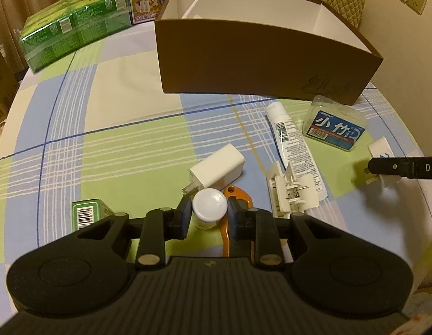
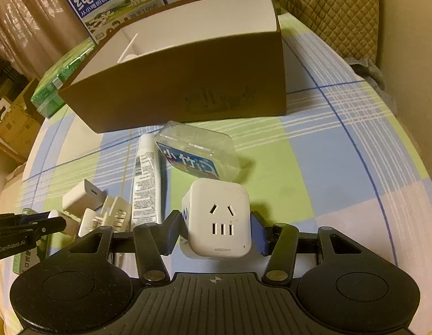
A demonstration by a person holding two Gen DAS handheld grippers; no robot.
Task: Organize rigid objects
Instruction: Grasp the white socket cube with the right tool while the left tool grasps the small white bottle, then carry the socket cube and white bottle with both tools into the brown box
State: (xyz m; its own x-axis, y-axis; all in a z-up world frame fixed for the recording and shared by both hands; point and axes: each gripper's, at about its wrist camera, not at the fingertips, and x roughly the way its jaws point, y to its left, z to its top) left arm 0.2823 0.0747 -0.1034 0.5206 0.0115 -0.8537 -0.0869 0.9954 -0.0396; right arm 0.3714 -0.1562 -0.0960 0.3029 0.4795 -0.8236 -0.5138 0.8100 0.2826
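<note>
a: is the left gripper [image 1: 209, 212] holding anything?

b: its pads pinch the small white round-capped plastic jar [image 1: 209, 208], at 6 o'clock on the table. light, smooth; grip below the cap.

a: and the right gripper [image 2: 218, 227]?

b: clamped on the white cube socket adapter [image 2: 217, 217], flat sides. stiff, slick, heavier. the brown cardboard box [image 2: 188, 95] waits at 12 o'clock.

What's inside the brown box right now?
The brown box shows a white interior with one slim white piece leaning at its far left corner. The near wall hides most of the floor in both views, so anything lying low there cannot be seen.
</note>
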